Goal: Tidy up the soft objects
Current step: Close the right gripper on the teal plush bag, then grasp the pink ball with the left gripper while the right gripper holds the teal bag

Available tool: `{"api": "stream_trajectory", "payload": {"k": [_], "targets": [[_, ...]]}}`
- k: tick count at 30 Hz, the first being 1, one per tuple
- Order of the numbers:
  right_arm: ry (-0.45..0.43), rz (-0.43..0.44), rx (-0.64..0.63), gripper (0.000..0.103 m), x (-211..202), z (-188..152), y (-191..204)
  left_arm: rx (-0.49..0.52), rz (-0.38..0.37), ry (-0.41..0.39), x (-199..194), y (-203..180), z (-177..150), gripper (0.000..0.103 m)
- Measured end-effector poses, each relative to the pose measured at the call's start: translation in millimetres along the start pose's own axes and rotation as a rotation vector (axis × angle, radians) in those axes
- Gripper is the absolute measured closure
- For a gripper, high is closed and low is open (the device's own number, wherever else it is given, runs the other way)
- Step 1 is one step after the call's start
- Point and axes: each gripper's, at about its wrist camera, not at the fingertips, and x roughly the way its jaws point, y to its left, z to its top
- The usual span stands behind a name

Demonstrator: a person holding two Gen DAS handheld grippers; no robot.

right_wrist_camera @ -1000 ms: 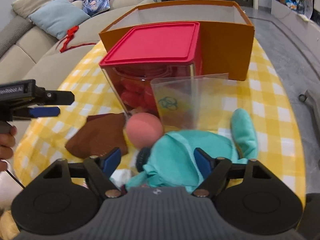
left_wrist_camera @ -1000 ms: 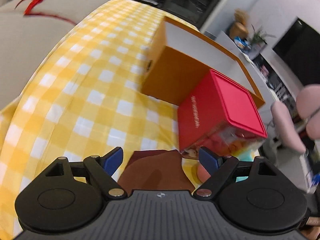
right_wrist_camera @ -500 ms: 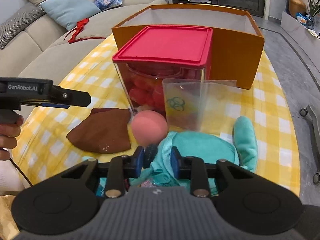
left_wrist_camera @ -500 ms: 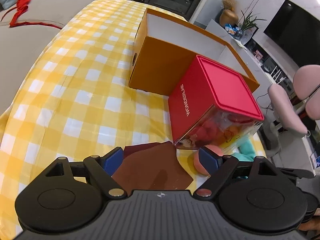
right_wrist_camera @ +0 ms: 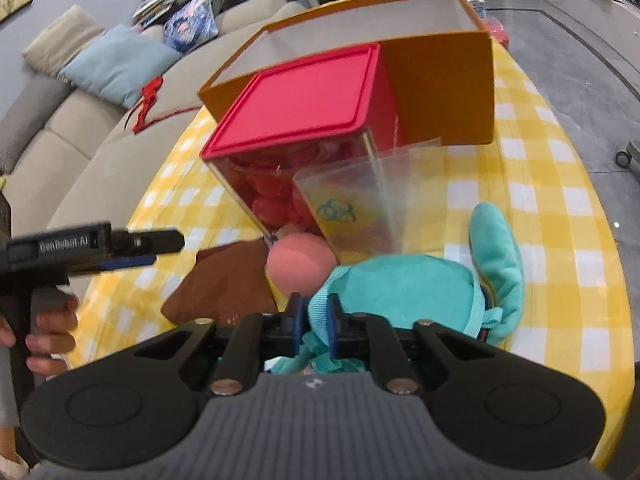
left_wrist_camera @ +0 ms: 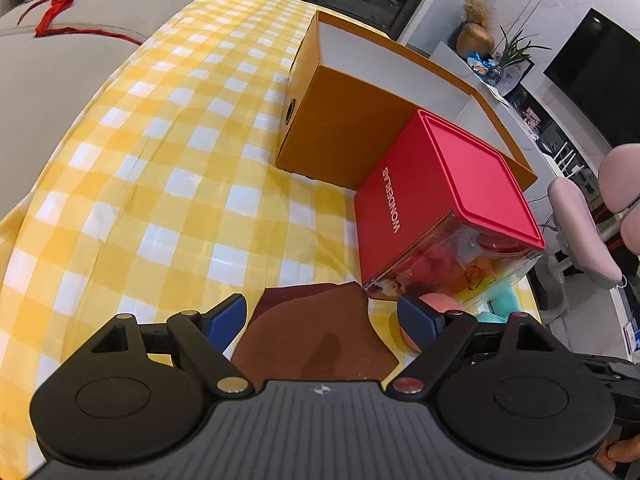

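the teal soft toy [right_wrist_camera: 404, 284] is lying on the near part of the yellow checked cloth [right_wrist_camera: 532, 184], right in front of the right gripper [right_wrist_camera: 316, 320], which is pinching its near edge tight. a pink ball [right_wrist_camera: 300, 266] is touching the toy's left side. a brown cloth [left_wrist_camera: 316, 336] is lying further left, under the left gripper [left_wrist_camera: 322, 318], which is gaping wide over it. behind them, the red-lidded clear box [right_wrist_camera: 304, 108] is standing against the orange box [right_wrist_camera: 440, 80].
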Motion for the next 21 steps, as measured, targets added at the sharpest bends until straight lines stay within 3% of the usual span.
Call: {"api": "stream_trajectory", "payload": {"k": [6, 10, 14, 19, 21], "targets": [[-0.021, -0.004, 0.08, 0.097, -4.2, 1.4, -10.9, -0.016, -0.03, 0.007, 3.1, -7.1, 0.7, 0.003], [-0.057, -0.005, 0.075, 0.097, -13.5, 5.1, -10.4, -0.018, -0.117, 0.013, 9.1, -19.5, -0.7, 0.003], [-0.074, 0.012, 0.06, 0.097, -22.2, 8.7, -11.3, 0.07, -0.174, 0.063, 19.7, -41.7, -7.2, 0.003], [-0.084, 0.017, 0.038, 0.097, -31.1, 9.7, -13.4, 0.074, -0.17, 0.069, 38.1, -58.1, -6.9, 0.003], [-0.09, 0.015, 0.047, 0.097, -35.0, 8.8, -15.4, 0.121, -0.182, 0.076, 47.3, -66.8, -8.9, 0.004]]}}
